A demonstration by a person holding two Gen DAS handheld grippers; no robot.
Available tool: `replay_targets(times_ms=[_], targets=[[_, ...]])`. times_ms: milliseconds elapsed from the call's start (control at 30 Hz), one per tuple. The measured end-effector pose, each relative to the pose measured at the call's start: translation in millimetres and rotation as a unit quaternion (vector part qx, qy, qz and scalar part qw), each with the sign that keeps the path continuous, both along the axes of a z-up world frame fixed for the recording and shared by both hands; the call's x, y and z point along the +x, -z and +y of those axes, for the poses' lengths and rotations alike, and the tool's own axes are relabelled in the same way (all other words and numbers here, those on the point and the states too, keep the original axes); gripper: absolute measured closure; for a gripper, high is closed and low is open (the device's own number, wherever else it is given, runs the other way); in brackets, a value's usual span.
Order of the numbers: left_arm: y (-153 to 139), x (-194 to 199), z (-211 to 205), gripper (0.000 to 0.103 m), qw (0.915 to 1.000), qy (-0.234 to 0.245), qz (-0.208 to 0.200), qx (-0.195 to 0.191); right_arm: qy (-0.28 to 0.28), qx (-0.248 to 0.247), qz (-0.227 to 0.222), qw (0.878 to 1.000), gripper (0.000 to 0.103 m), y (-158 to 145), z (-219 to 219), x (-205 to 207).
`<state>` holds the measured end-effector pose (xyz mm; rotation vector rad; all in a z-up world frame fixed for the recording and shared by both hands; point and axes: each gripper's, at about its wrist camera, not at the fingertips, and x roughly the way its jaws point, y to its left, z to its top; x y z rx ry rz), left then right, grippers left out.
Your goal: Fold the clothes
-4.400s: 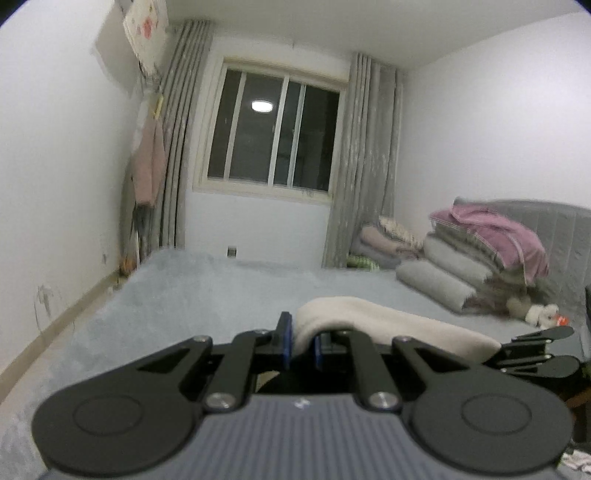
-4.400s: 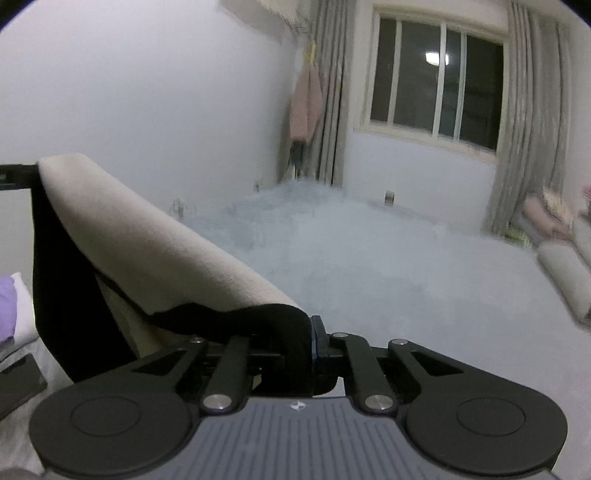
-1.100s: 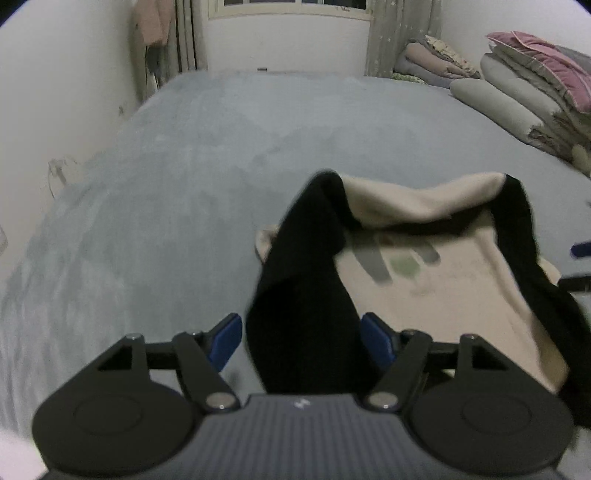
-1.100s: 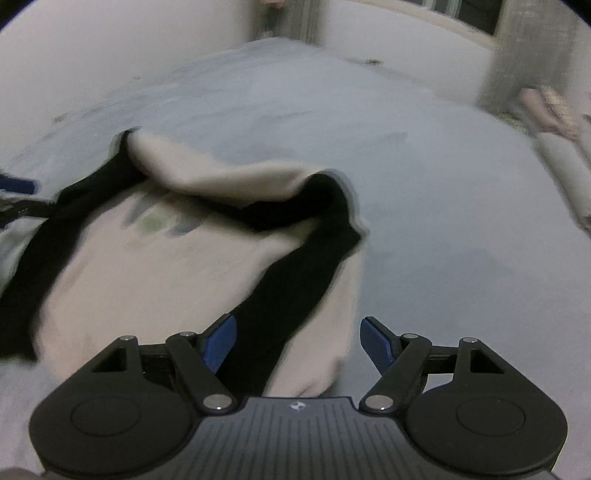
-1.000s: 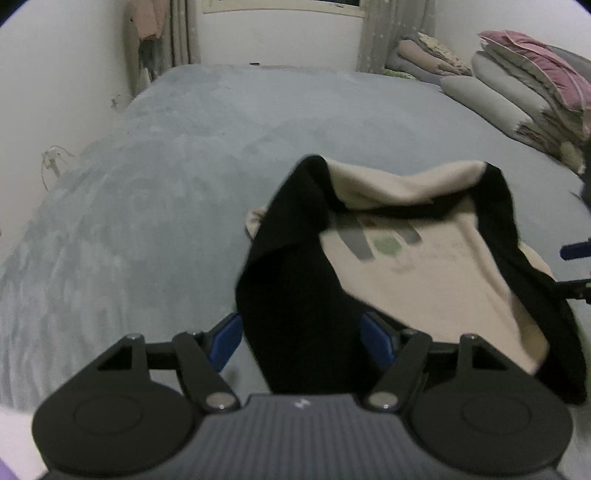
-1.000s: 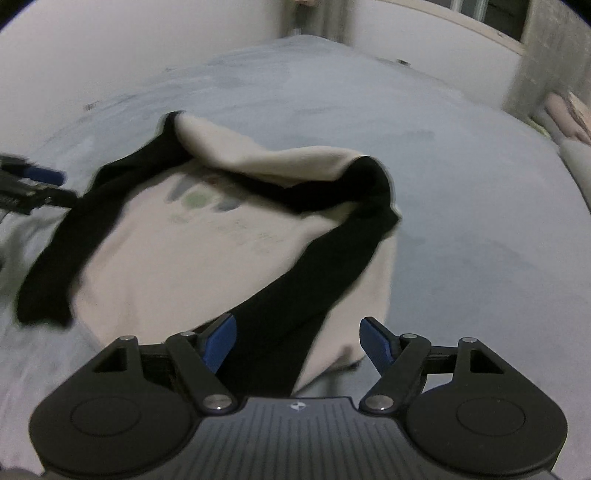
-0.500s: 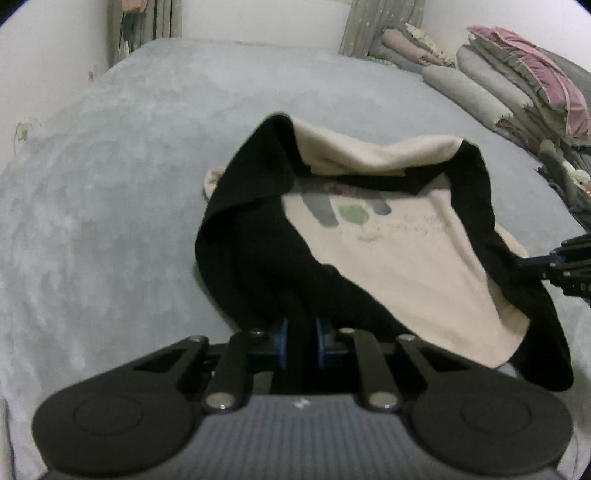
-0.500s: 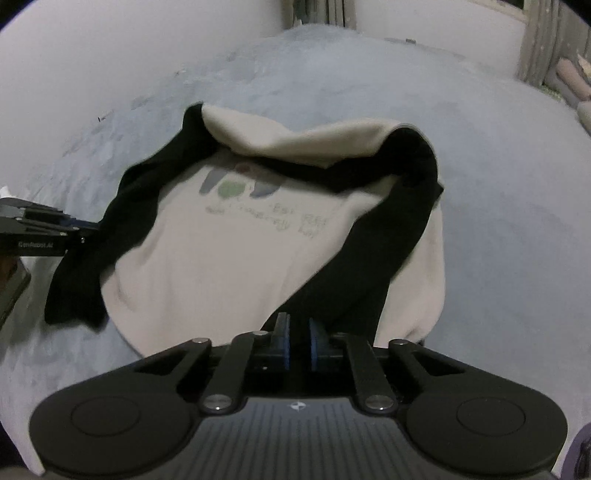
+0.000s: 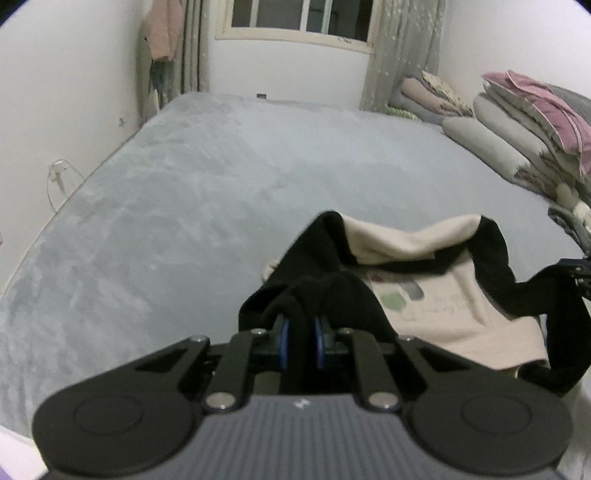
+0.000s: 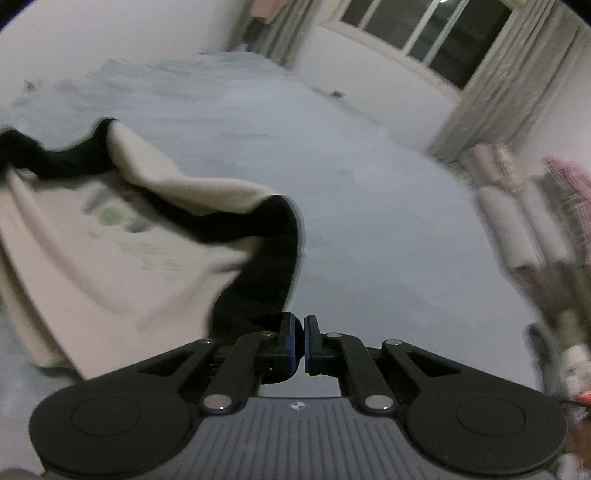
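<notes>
Left wrist view: left tongs (image 9: 300, 341) pinched on black sleeve (image 9: 321, 295); right tongs (image 10: 299, 345) likewise nipping the shirt (image 10: 110, 266).

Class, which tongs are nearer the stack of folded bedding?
Right. The right tongs grip the shirt on the side toward the folded bedding; the left tongs grip its far side.

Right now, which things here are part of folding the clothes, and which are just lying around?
Job in hand:
cream shirt
its black sleeves
left claw
right claw
grey bed cover

Lying about:
stacked bedding
pink garment by the curtain
</notes>
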<state>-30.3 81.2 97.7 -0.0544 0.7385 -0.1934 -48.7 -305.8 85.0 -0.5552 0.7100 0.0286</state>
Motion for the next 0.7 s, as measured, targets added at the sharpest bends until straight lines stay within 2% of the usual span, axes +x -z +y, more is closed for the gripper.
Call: replay_targets(times_ms=[133, 367, 567, 700], targets=[[-10.8, -0.7, 13.4, 0.091, 0.9998, 0.002, -0.006, -0.017, 0.024, -0.063, -0.041, 0.997, 0.098, -2.2, -5.1, 7.6], [-13.6, 13.8, 52.4, 0.091, 0.9935, 0.002, 0.02, -0.112, 0.01, -0.118, -0.075, 0.99, 0.099, 3.2, 2.9, 36.1], [-17.2, 7.1, 58.5, 0.091, 0.995, -0.005, 0.015, -0.099, 0.031, -0.102, -0.122, 0.987, 0.099, -11.6, -13.9, 80.2], [-20.4, 4.9, 62.5, 0.09, 0.9962, 0.003, 0.008, -0.086, 0.056, -0.141, -0.157, 0.976, 0.099, -29.0, -25.7, 122.6]])
